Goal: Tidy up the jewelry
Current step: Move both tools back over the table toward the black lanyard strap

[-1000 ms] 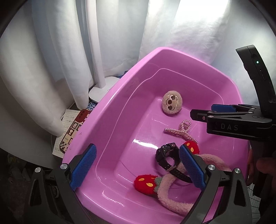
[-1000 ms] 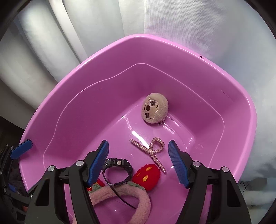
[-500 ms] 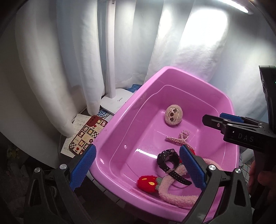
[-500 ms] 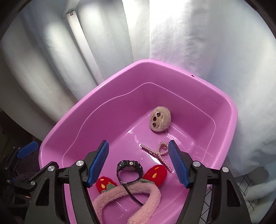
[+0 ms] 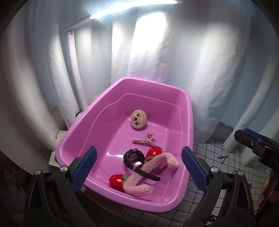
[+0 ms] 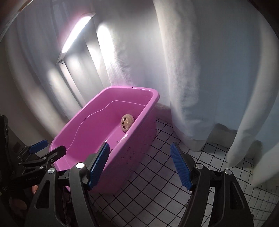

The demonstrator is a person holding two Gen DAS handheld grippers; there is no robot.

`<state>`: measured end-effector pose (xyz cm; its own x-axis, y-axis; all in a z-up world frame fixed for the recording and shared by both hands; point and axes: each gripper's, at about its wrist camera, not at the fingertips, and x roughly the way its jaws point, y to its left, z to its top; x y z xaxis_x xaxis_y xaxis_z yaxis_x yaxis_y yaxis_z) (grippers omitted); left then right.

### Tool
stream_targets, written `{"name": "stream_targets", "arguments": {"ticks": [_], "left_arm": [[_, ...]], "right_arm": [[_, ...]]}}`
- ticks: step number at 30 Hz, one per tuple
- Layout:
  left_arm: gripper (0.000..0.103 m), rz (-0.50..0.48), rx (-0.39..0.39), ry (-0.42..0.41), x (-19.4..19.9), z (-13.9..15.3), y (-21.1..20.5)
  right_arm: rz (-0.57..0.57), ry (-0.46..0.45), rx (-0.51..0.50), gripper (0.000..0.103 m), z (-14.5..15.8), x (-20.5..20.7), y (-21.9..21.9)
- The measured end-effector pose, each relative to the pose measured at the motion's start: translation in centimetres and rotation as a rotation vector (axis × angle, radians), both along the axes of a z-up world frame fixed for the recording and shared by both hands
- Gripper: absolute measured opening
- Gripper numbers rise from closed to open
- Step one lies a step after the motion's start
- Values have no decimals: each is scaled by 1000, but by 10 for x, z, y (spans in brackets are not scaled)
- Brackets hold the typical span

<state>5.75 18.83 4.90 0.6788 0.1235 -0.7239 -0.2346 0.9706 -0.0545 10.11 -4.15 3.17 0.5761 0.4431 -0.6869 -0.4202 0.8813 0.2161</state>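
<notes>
A pink plastic tub point(image 5: 90, 125) holds a tan plush face clip point(image 5: 138, 119), a pearl hair clip point(image 5: 145, 140), a black watch point(image 5: 134, 157) and a fuzzy pink headband point(image 5: 139, 181) with red strawberries. My left gripper point(image 5: 138, 168) hovers open over the tub's near rim, nothing between its blue pads. My right gripper point(image 6: 140, 164) stands open and empty beside the tub's point(image 6: 132, 155) right wall, above the checked cloth. From the right wrist view only the plush clip point(image 6: 127, 123) shows inside the tub. The other gripper's tip point(image 5: 251, 141) pokes in at the right of the left wrist view.
White curtains point(image 5: 174, 61) hang close behind and around the tub. A lit white lamp bar point(image 5: 132, 8) and its pole point(image 5: 76, 73) stand at the back left. A white cloth with a black grid point(image 6: 174, 174) covers the surface right of the tub. Papers point(image 5: 54, 153) lie left of the tub.
Both grippers have pulled back and risen from inside the tub, both staying open. The right one has swung right, off the tub and over the checked cloth. The items in the tub lie where they were.
</notes>
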Motion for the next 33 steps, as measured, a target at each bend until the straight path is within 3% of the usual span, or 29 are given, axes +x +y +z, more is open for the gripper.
{"name": "stream_targets", "arguments": {"ticks": [8, 17, 24, 33], "left_arm": [[95, -164, -51, -1, -24, -9, -108], [95, -243, -91, 136, -67, -73, -207], [95, -253, -60, 222, -103, -128, -245], [95, -364, -58, 268, -104, -173, -265]], "right_arm": [[-246, 32, -71, 69, -17, -85, -165], [-349, 88, -79, 69, -61, -159, -274], [-342, 181, -65, 69, -119, -186, -294], [-400, 201, -104, 69, -156, -202, -278]]}}
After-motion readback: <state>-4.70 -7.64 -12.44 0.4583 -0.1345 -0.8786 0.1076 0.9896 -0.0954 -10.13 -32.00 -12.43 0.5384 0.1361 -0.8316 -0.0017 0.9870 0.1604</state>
